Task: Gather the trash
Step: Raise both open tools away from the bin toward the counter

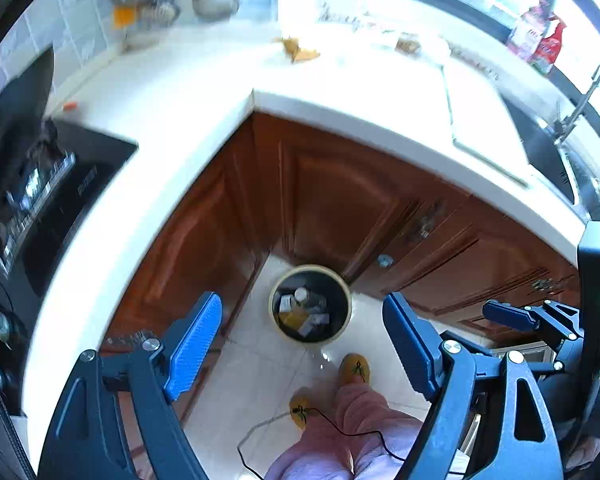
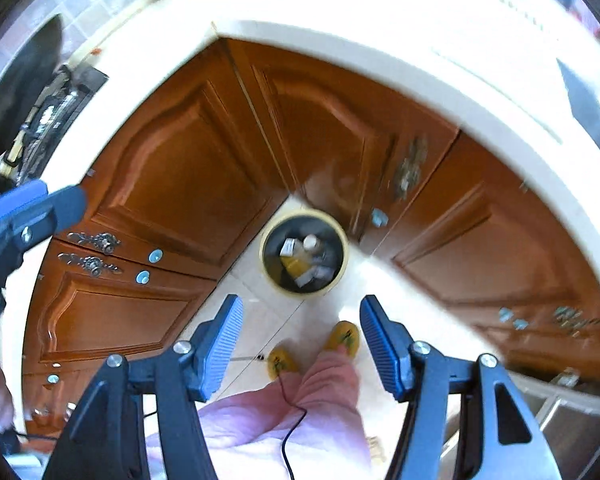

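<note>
A round trash bin (image 1: 271, 305) (image 2: 265, 258) with a cream rim and black liner stands on the tiled floor in the cabinet corner. Several pieces of trash (image 1: 296, 314) (image 2: 296, 266) lie inside it. My left gripper (image 1: 302, 304) hangs high above the bin, open, with nothing between its blue pads (image 1: 196, 344). My right gripper (image 2: 300, 304) is open and empty too, beside the left one. Each gripper shows at the edge of the other's view. On the white counter lie a yellow-orange scrap (image 1: 300, 51), a brownish scrap (image 1: 408, 46) and a small red bit (image 1: 70, 106).
An L-shaped white counter (image 1: 204, 92) tops brown wooden cabinets (image 2: 172, 168). A black stove (image 1: 60, 200) is at the left, a sink (image 1: 556, 164) and a white board (image 1: 480, 120) at the right. The person's pink trouser legs (image 2: 328, 384), yellow slippers (image 1: 354, 368) and a black cable (image 1: 340, 428) are below.
</note>
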Motion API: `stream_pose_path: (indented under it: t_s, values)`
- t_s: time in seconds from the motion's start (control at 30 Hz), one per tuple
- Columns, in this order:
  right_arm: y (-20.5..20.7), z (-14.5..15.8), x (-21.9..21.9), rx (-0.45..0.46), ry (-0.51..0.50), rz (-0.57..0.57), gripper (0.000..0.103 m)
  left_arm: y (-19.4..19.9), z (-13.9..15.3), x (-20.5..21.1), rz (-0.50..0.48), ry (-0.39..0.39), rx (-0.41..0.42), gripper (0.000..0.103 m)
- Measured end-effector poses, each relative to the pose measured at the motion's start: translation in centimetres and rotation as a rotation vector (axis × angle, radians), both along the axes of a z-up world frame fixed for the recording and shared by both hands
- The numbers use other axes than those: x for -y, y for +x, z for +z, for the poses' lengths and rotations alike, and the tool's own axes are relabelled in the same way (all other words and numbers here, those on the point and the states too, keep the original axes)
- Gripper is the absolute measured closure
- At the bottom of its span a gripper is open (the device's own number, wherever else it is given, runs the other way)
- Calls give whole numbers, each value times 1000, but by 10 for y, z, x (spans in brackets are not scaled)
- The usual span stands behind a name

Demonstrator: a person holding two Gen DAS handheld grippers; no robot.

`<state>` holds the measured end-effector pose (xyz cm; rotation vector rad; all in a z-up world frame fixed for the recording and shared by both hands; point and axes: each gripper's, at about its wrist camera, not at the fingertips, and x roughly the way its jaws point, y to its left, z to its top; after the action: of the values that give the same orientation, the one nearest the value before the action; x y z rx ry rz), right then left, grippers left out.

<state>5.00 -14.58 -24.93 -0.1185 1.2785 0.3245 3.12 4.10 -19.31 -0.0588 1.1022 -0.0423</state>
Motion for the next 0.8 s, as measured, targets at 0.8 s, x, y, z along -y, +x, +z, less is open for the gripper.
stream_pose_path:
  t_s: [0.8]
  values:
    - [26, 222, 76, 413, 98, -128, 42, 40, 196, 48, -102, -83, 342, 1]
